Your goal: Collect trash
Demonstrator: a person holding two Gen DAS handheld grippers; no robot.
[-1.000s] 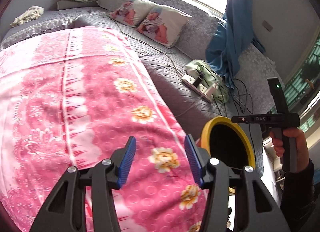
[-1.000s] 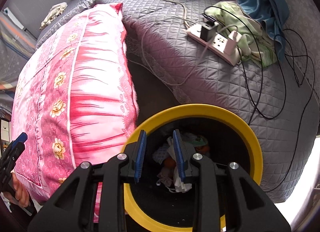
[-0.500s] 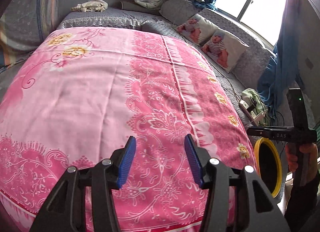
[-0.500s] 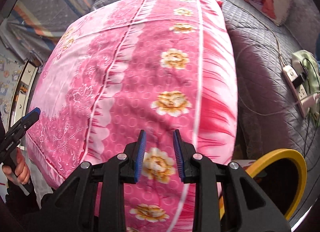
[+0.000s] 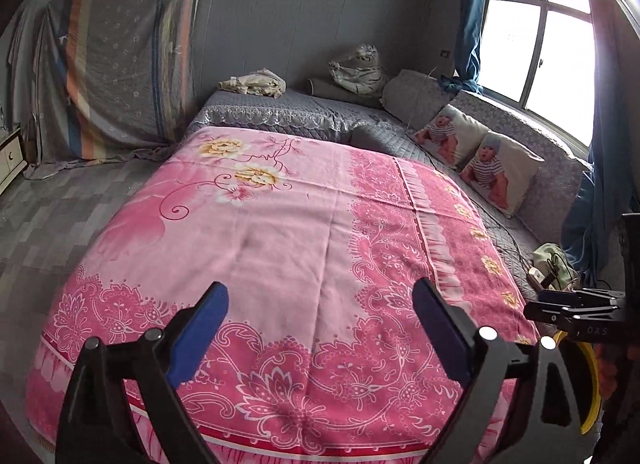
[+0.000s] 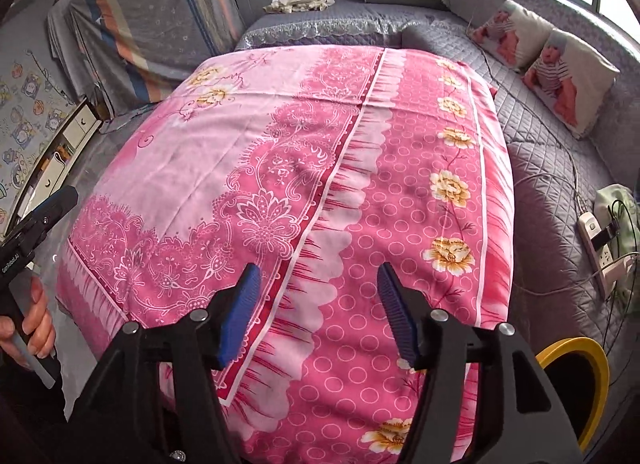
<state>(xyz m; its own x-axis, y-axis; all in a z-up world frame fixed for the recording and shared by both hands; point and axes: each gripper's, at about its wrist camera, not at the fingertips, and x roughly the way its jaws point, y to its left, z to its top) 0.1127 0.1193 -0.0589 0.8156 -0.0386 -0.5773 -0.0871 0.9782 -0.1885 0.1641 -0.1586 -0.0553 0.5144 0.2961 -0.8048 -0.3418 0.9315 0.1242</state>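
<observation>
Both my grippers, left gripper point(image 5: 320, 314) and right gripper point(image 6: 318, 306), are opening wide over the pink quilt point(image 5: 280, 248) with nothing between them; no loose trash shows, so I cannot judge its handling; yellow-rimmed bin point(image 6: 576, 348) sits near right.

A home bedroom — a pink floral quilt point(image 5: 304, 248) on a grey quilted bed point(image 5: 280, 111), baby-print pillows point(image 5: 496, 175) under a curtained window point(image 5: 536, 43).
</observation>
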